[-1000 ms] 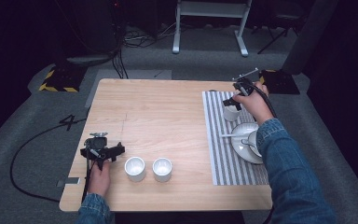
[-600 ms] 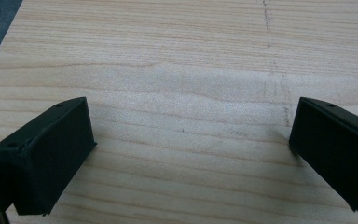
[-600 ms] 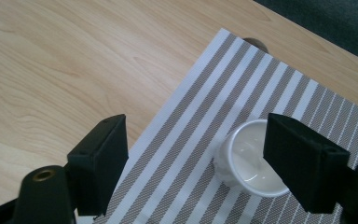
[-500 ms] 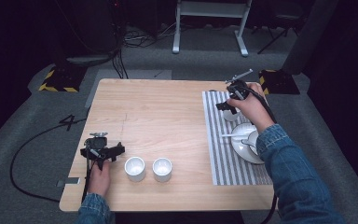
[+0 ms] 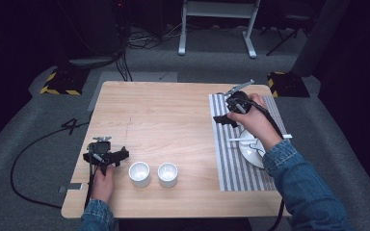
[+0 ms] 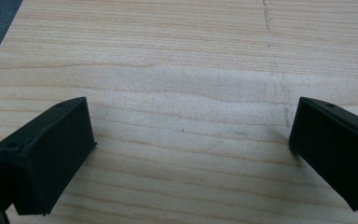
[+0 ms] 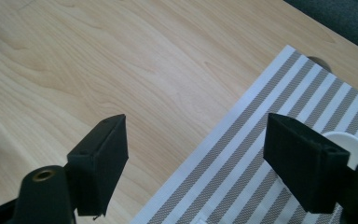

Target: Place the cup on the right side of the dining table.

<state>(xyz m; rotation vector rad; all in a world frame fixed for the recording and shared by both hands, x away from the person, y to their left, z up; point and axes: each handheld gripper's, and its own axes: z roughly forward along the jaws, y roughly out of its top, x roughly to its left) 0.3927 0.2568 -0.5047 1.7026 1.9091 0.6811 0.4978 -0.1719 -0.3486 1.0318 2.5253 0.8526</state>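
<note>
The right gripper (image 5: pixel 223 119) hovers over the near-left part of the striped mat (image 5: pixel 226 159), at about three o'clock on the table (image 5: pixel 173 106). In the right gripper view its jaws stand apart with nothing between them, only wood and mat stripes below. Just behind the hand, toward five o'clock from the gripper, lies a white plate (image 5: pixel 250 153) with a white spoon (image 5: pixel 241 139) across it; the person's hand hides part of it, so whether a cup sits there cannot be told. The left gripper (image 5: pixel 107 157) rests at eight o'clock near the table's front-left edge, jaws spread wide over bare wood, holding nothing.

Two white cups (image 5: pixel 139 173) (image 5: pixel 167 174) stand side by side at six o'clock, off the mat, just right of the left gripper. Judging by this layout, the work seems to be setting crockery on the mat: the plate and spoon are placed, and the two cups are likely yet to be carried over. Neither gripper grips anything now.
</note>
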